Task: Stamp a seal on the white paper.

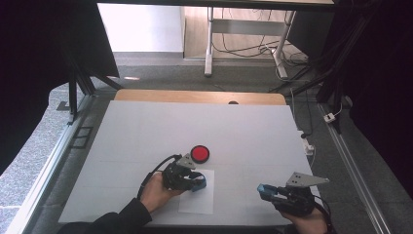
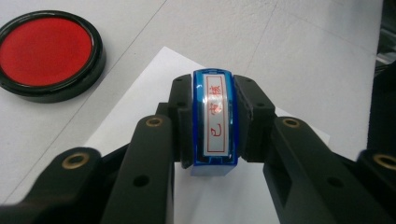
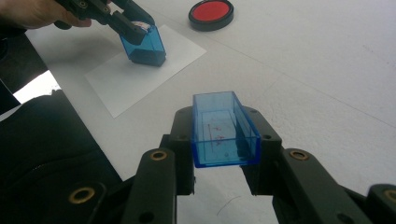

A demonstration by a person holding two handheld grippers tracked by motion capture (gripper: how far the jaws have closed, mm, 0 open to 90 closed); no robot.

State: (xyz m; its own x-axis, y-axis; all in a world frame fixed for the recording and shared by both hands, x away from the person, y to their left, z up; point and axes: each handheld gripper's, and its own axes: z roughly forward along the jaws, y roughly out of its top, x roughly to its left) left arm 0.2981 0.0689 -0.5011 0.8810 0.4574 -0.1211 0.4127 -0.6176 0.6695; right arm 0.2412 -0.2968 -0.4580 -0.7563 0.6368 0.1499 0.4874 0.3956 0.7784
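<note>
White matte table point(image 1: 146, 131); translucent blue plastic stamp point(image 2: 215, 121); boxy cap point(image 3: 224, 130).

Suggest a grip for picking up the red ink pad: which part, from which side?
Grip the ink pad across its black rim, coming straight down from above. It lies flat, low and round on the table, so opposite rim edges are the only faces the jaws can pinch; avoid the red surface.

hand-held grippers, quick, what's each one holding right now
Left hand-held gripper: shut on the blue plastic stamp, over the white paper sheet.
Right hand-held gripper: shut on the clear blue plastic stamp cap.
</note>
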